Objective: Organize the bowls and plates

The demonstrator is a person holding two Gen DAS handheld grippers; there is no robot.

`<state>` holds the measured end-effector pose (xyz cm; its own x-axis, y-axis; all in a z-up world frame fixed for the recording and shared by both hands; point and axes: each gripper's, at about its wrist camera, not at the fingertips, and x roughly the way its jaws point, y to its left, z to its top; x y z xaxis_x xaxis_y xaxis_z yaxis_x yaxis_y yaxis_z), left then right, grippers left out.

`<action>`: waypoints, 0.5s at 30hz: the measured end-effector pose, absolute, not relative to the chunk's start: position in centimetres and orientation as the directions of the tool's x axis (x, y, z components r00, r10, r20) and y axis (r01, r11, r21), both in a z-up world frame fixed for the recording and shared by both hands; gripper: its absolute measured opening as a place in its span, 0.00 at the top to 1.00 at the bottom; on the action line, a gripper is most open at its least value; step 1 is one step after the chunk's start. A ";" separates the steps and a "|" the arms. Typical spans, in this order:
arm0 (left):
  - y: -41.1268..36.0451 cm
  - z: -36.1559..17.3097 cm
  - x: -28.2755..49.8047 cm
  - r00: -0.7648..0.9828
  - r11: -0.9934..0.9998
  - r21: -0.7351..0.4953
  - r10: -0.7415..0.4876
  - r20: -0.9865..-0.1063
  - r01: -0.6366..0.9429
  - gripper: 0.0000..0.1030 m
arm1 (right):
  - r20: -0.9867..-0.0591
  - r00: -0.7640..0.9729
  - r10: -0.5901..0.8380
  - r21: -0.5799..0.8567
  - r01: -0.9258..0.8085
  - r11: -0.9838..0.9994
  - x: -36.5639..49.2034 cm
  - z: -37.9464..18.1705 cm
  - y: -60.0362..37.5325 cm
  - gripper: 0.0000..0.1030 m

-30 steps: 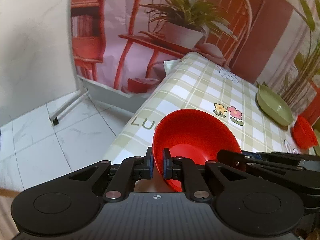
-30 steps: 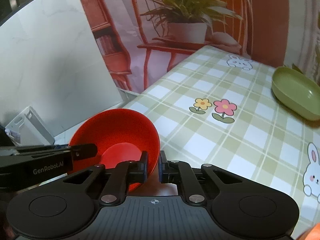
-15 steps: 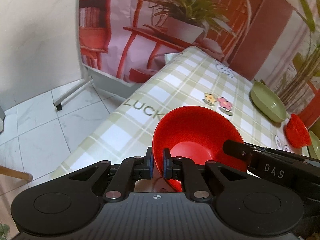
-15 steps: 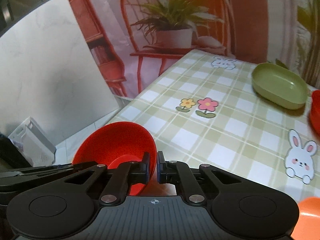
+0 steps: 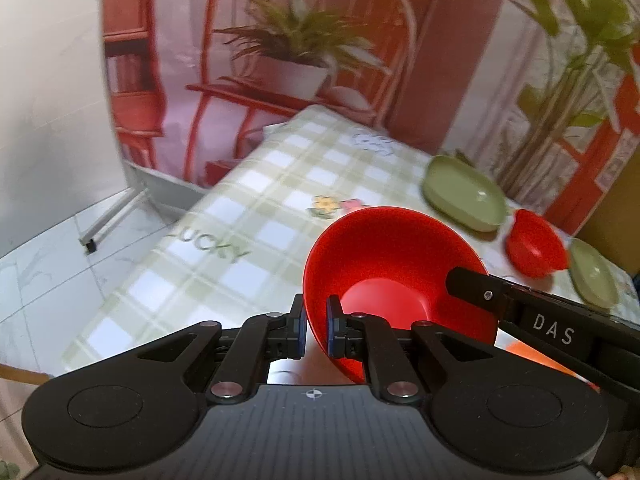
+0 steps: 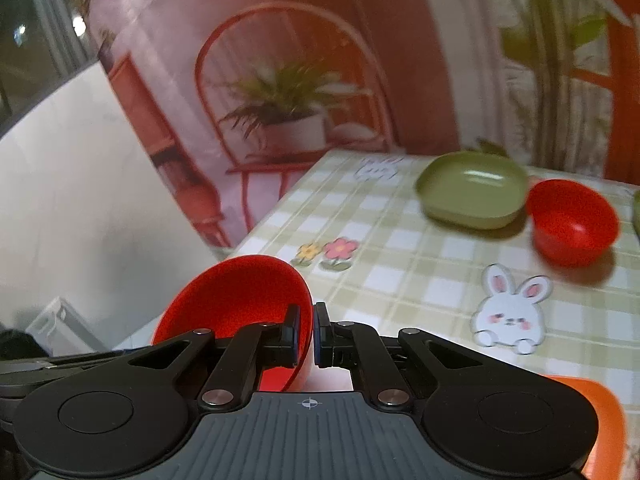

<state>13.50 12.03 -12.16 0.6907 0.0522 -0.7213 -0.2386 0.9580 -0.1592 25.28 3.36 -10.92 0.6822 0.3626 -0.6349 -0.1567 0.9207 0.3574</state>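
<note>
A red bowl (image 5: 400, 272) hangs tilted above the near edge of the green-check table (image 5: 240, 248), held from both sides. My left gripper (image 5: 314, 328) is shut on its left rim. My right gripper (image 6: 306, 334) is shut on the opposite rim of the same red bowl (image 6: 240, 292); its black finger (image 5: 480, 292) shows at the bowl's right side in the left wrist view. Farther back on the table stand a green plate (image 6: 472, 192), a second red bowl (image 6: 572, 220) just right of it, and another green plate (image 5: 594, 276).
An orange dish (image 6: 604, 416) lies low at the right, near my right gripper. The table's left edge drops to a white tiled floor (image 5: 48, 276) with a metal stand leg (image 5: 112, 220). A printed backdrop (image 5: 280, 60) of a chair and plant hangs behind the table.
Both grippers have risen and drawn back with the red bowl between them. More of the table has come into view, including the second red bowl and the far green plate.
</note>
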 end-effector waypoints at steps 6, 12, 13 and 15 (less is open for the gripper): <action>7.4 -11.0 13.9 0.711 0.978 -0.133 0.021 -0.703 -0.161 0.89 | -0.587 0.738 0.333 0.387 -0.105 0.916 23.6 -9.7 -1.8 0.94; 2.8 -10.9 14.5 0.711 0.987 -0.131 -0.028 -0.702 -0.090 0.89 | -0.567 0.768 0.298 0.417 -0.044 0.908 21.7 -9.7 -7.4 0.94; 1.9 -10.9 14.6 0.712 0.988 -0.131 -0.036 -0.701 -0.079 0.89 | -0.562 0.775 0.290 0.418 -0.037 0.908 21.4 -9.7 -8.3 0.94; 0.7 -11.0 14.6 0.712 0.990 -0.127 -0.049 -0.700 -0.056 0.89 | -0.557 0.785 0.272 0.417 -0.019 0.909 20.7 -9.7 -10.1 0.94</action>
